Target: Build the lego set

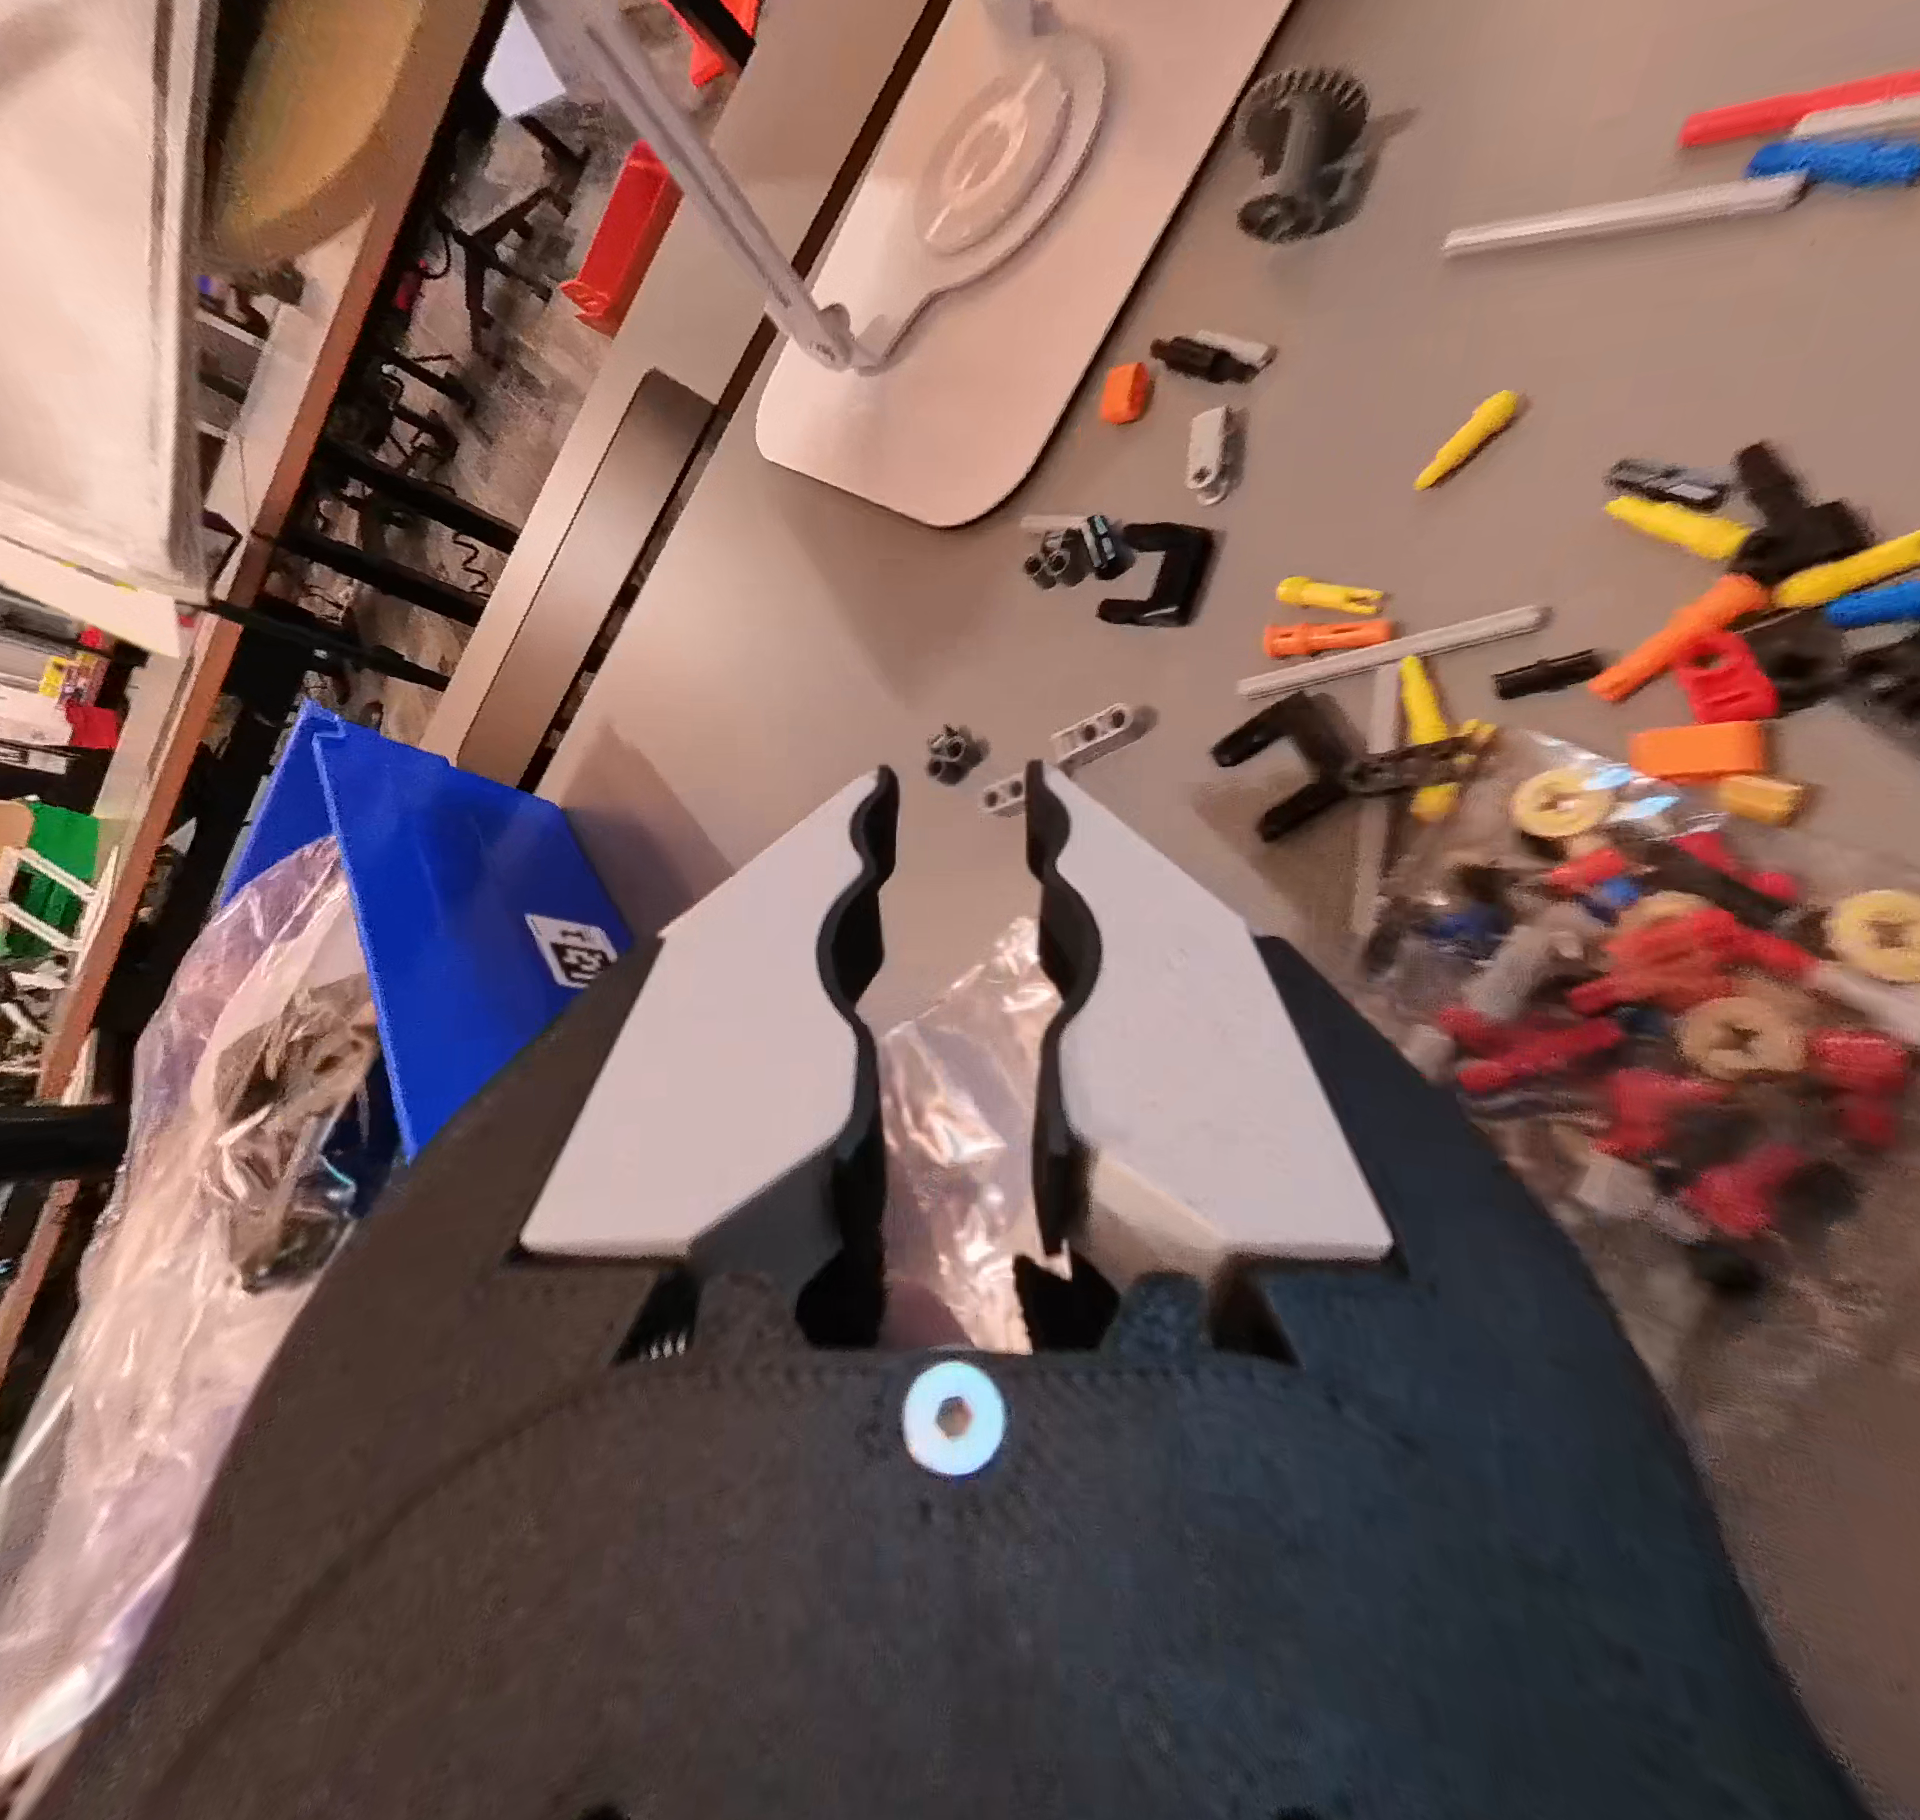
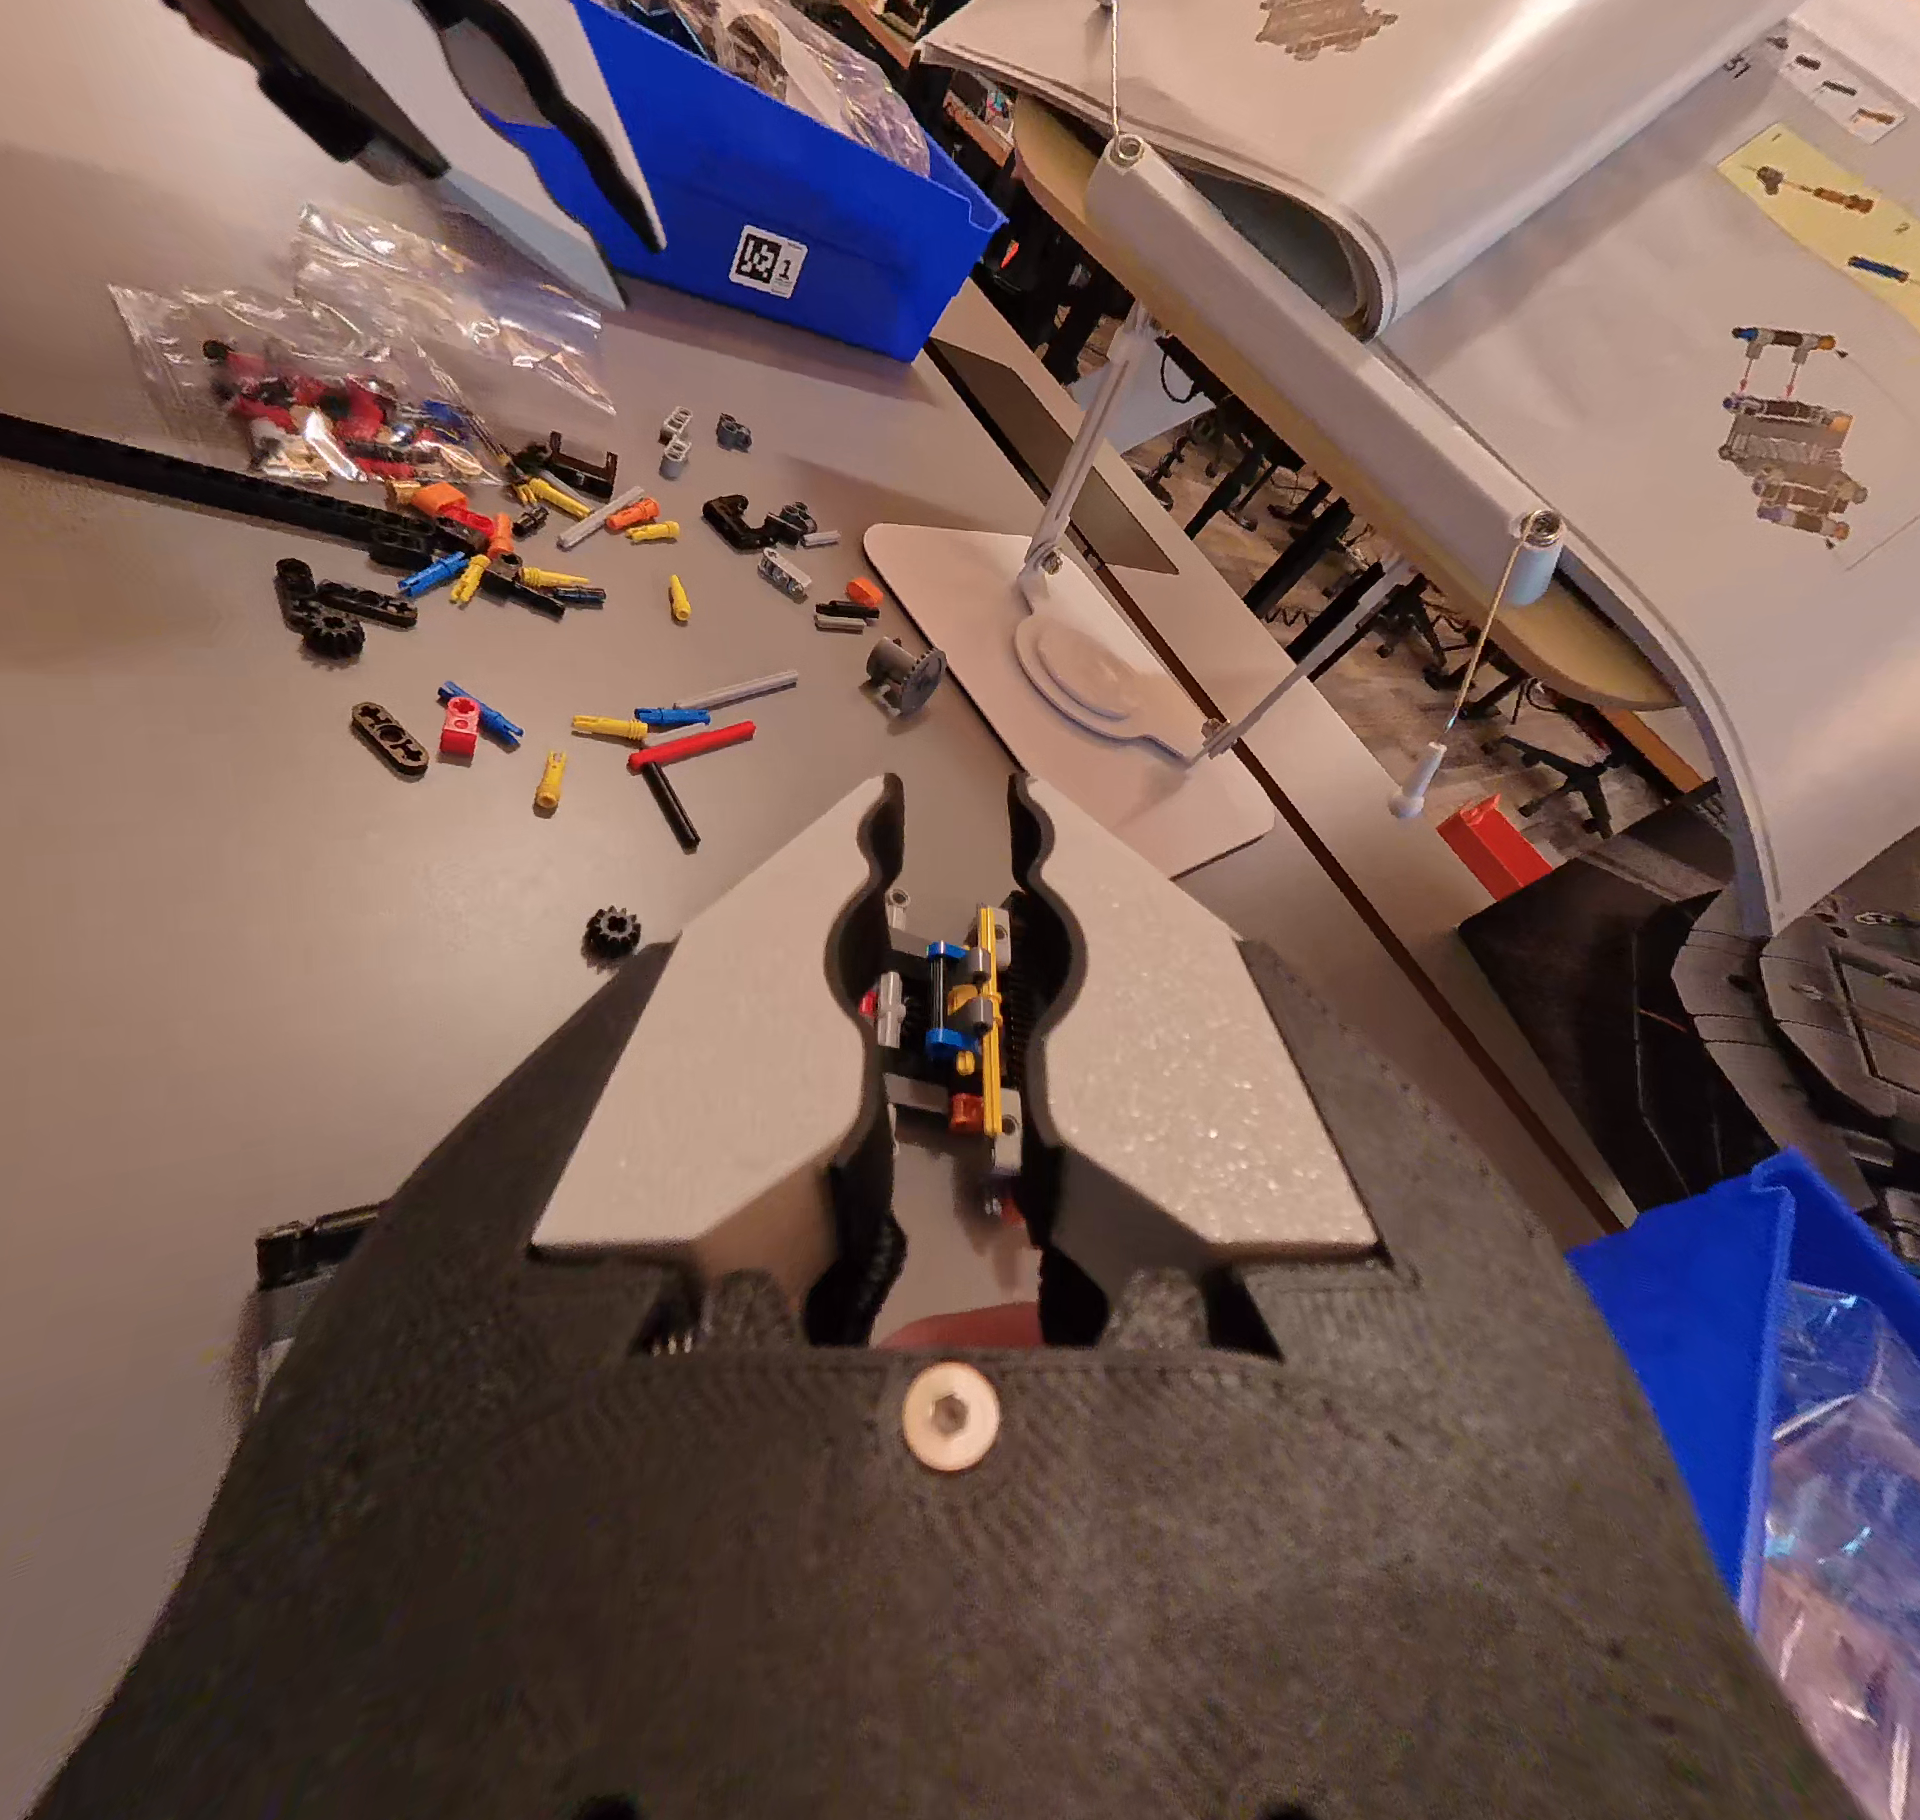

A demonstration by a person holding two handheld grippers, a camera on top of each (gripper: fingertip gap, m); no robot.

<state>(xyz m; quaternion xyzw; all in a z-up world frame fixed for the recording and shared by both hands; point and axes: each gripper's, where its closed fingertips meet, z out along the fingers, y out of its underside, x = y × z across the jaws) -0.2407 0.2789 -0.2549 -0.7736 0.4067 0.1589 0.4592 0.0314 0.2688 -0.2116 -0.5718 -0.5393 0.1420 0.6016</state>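
A: Between the fingers of the right gripper [image 2: 951, 804] sat the partly built lego assembly [image 2: 961, 1027], a black frame with yellow, blue and grey pieces, and the fingers were closed in against its sides, gripping it above the grey table [image 2: 208, 939].

B: And the left gripper [image 1: 956, 783]?

A: Its fingers stood apart, nothing between them. Under it lay a crumpled clear plastic bag [image 1: 966, 1126], and just past the tips a small black connector [image 1: 954, 752] and two light grey short beams [image 1: 1101, 731].

B: Loose parts?

A: Spread on the table, left of the right gripper in its view: yellow, blue and orange pins, a red axle [image 2: 691, 745], a black axle [image 2: 670, 804], a small black gear [image 2: 611, 934] near the gripper's left finger. Farther off, a clear bag of red and black pieces [image 2: 312, 409].

B: What was on the far side?

A: A blue bin [image 2: 790, 212] with bagged parts at the table's far edge, beside the left gripper in the right wrist view. To the right, a white stand [image 2: 1091, 648] held the open instruction booklet [image 2: 1455, 108]. A dark grey gear housing [image 2: 904, 674] lay by the stand's base. A second blue bin [image 2: 1683, 1355] was near right.
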